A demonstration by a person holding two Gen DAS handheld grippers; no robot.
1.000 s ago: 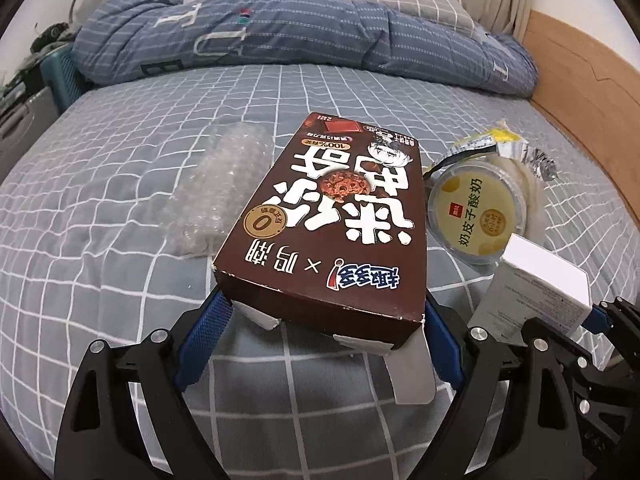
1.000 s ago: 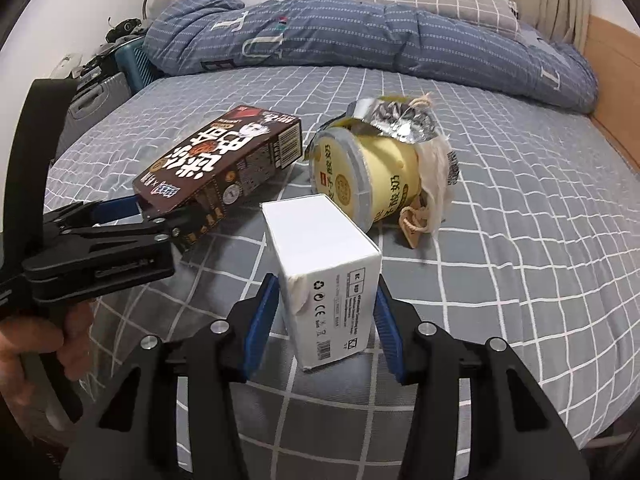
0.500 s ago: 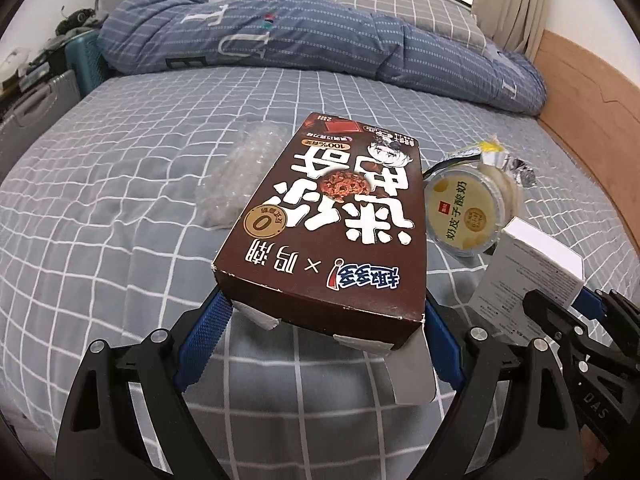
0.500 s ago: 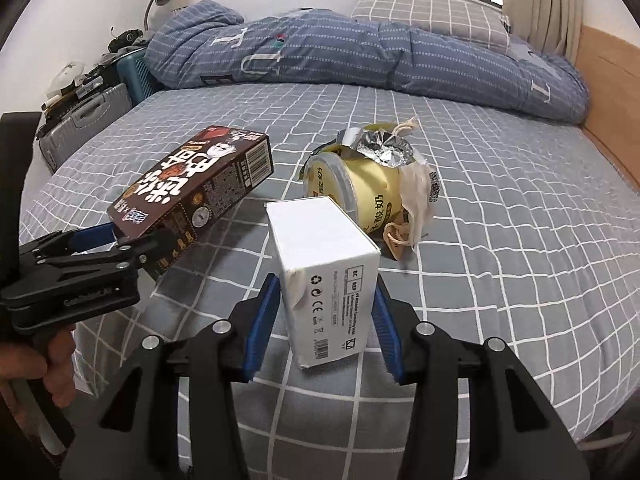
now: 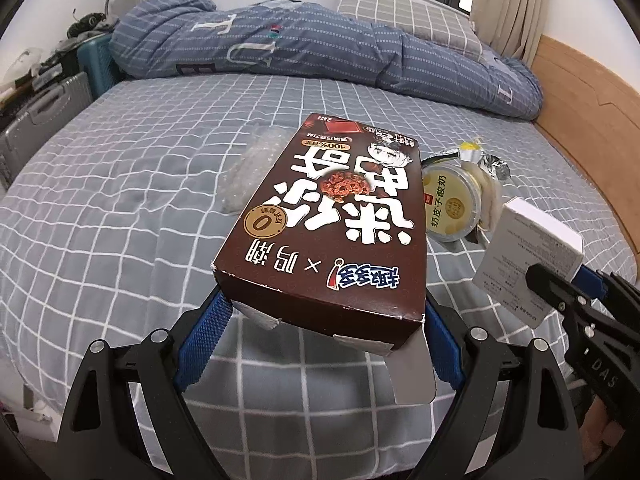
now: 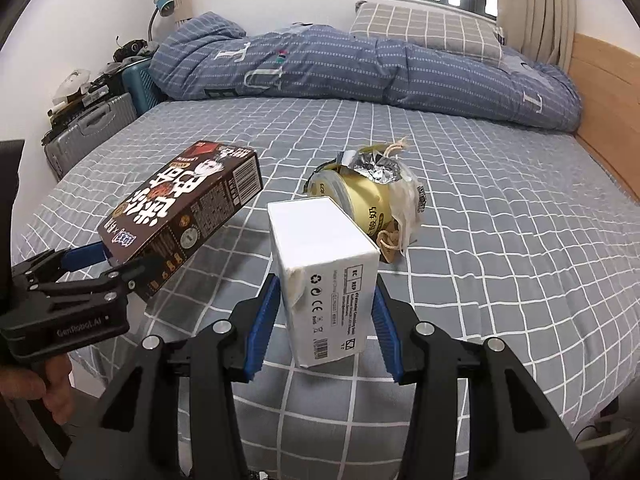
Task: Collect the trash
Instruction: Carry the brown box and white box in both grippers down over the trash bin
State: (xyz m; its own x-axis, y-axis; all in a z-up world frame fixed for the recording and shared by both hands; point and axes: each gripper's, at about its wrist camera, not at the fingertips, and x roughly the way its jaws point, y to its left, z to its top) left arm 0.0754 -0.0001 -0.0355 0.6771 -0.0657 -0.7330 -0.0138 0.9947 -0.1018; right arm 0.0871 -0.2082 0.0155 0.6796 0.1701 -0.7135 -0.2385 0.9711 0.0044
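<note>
- The left gripper (image 5: 322, 320) had its blue-padded fingers (image 5: 204, 344) spread wide, and they were clamped on the two long sides of the brown snack box (image 5: 332, 220), which was held clear above the bed (image 5: 120, 208) with a loose white end flap hanging from its near end.
- The right gripper (image 6: 324, 320) stood at a middling spread, with its blue pads (image 6: 262, 324) pressed on both sides of the white carton (image 6: 324, 264), held up off the bedding.
- The yellow yogurt cup (image 6: 360, 200) lay tipped on the grey checked sheet just behind the white carton, its foil lid peeled back and a crumpled wrapper beside it.
- A clear plastic tray (image 5: 252, 168) lay on the sheet, partly hidden behind the brown snack box.
- A folded blue quilt (image 6: 360, 68) lay across the far end of the bed.
</note>
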